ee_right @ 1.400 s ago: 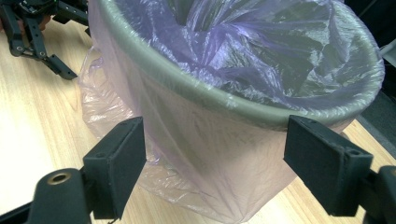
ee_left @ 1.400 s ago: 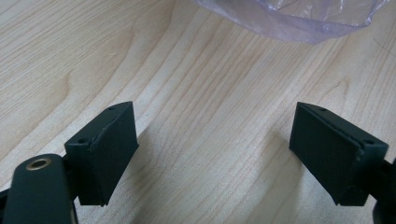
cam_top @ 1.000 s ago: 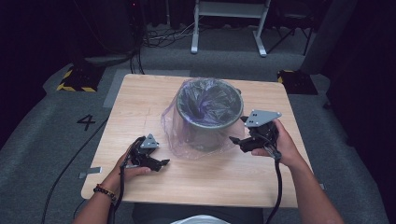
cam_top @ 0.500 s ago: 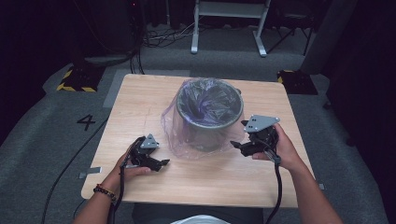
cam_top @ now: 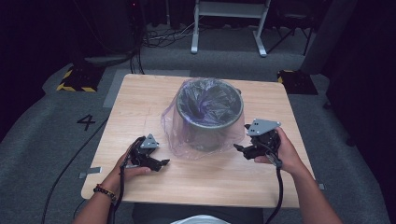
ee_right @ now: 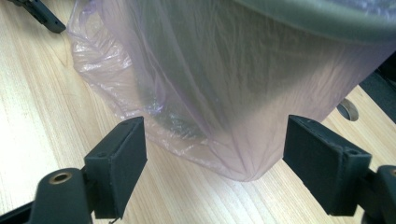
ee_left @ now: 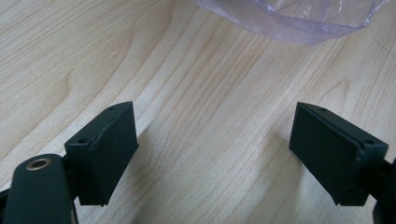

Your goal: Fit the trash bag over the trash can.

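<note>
Grey bin (cam_top: 210, 114) lined w/ purple plastic bag (cam_top: 177, 135) is seen mid-table (cam_top: 140, 93). Left gripper (cam_top: 161, 163) & right gripper (cam_top: 238, 148) are held beside it, jaws apart, nothing gripped.

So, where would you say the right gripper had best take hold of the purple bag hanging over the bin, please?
Probably the loose hem of the purple bag on the near side of the bin. There the film hangs free of the wall and bunches toward the table, so thin jaws can pinch it. The right gripper, open and facing that hem, could come in level from the bin's right.
</note>
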A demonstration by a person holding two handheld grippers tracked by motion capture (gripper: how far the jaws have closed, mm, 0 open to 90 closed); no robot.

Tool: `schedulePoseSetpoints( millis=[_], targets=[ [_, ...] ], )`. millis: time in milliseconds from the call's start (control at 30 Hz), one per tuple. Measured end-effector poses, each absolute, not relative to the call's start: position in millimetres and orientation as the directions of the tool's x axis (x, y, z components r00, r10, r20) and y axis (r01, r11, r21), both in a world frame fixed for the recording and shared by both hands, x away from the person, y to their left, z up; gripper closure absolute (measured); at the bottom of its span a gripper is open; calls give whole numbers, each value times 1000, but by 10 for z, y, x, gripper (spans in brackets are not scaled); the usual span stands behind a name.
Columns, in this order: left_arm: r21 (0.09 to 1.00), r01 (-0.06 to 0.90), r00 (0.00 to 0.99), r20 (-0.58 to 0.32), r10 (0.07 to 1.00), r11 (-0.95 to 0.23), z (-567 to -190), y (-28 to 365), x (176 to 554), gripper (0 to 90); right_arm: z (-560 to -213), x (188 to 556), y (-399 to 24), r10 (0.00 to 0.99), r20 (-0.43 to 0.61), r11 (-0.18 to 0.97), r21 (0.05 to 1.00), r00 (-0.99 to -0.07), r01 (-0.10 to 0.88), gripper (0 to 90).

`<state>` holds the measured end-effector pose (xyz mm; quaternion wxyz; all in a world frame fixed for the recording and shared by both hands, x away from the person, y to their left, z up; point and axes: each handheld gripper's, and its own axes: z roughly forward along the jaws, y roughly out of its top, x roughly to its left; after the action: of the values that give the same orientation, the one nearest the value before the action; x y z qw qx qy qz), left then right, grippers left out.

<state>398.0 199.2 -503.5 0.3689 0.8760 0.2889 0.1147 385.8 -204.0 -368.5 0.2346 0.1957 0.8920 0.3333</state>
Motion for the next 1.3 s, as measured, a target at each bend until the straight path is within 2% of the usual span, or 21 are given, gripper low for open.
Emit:
schedulePoseSetpoints(
  millis=[1300],
  targets=[
    [713, 421, 807, -12, 591, -561, -5035, 1992, 3980, 149, -4095, 3794, -2329, 552, -251, 709, 643, -795, 289, 217]
  ],
)
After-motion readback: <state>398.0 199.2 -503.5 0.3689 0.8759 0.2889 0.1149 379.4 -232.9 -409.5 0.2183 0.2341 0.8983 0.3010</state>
